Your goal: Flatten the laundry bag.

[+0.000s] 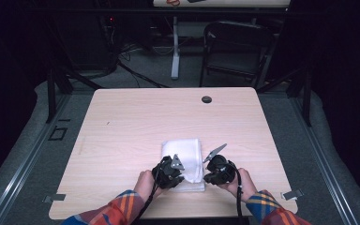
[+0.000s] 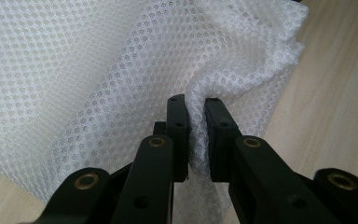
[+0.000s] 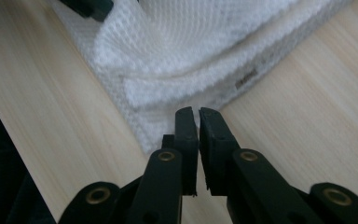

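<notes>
On the near middle of the table (image 1: 122, 117) lies a folded white mesh cloth (image 1: 183, 154), its near edge between the two hands. The left gripper (image 1: 169, 172) sits at the cloth's near left corner, its jaws clamped on a pinched ridge of the fabric (image 2: 121, 70). The right gripper (image 1: 218, 171) is just right of the cloth's near right corner, jaws brought together with nothing between them, their tips just short of the cloth's hem (image 3: 191, 88). Far across the table, near its far edge, is a small dark round cap (image 1: 206, 99).
</notes>
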`<move>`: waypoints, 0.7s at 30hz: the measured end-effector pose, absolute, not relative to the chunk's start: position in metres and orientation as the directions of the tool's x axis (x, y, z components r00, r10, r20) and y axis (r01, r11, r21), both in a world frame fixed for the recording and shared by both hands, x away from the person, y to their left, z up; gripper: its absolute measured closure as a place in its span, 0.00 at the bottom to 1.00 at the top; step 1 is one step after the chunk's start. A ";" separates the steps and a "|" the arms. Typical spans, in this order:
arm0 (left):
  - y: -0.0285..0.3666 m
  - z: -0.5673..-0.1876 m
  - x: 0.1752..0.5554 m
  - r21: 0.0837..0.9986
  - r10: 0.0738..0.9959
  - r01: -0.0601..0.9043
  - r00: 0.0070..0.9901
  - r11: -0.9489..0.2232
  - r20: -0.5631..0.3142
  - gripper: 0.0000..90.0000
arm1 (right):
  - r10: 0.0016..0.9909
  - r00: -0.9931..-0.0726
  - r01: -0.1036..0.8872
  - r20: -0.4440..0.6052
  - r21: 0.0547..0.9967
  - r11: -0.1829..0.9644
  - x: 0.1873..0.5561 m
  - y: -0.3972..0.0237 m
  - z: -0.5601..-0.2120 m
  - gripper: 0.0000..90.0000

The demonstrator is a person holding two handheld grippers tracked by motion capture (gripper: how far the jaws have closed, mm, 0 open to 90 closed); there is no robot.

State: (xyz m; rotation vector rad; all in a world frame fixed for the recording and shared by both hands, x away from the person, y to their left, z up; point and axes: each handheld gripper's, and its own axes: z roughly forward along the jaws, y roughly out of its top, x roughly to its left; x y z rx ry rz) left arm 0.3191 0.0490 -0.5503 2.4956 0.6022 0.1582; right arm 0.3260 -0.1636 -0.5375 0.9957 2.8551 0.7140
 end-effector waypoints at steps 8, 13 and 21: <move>0.049 -0.550 0.320 0.550 0.442 0.377 0.897 -0.746 -0.015 0.91 | 0.587 -0.801 0.569 0.120 0.457 0.683 0.331 -0.149 -0.542 1.00; 0.048 -0.551 0.320 0.537 0.433 0.376 0.901 -0.755 -0.021 0.88 | 0.599 -0.790 0.586 0.127 0.440 0.680 0.333 -0.142 -0.554 1.00; 0.037 -0.552 0.319 0.540 0.420 0.378 0.906 -0.752 -0.049 0.57 | 0.595 -0.791 0.588 0.146 0.452 0.671 0.333 -0.143 -0.558 1.00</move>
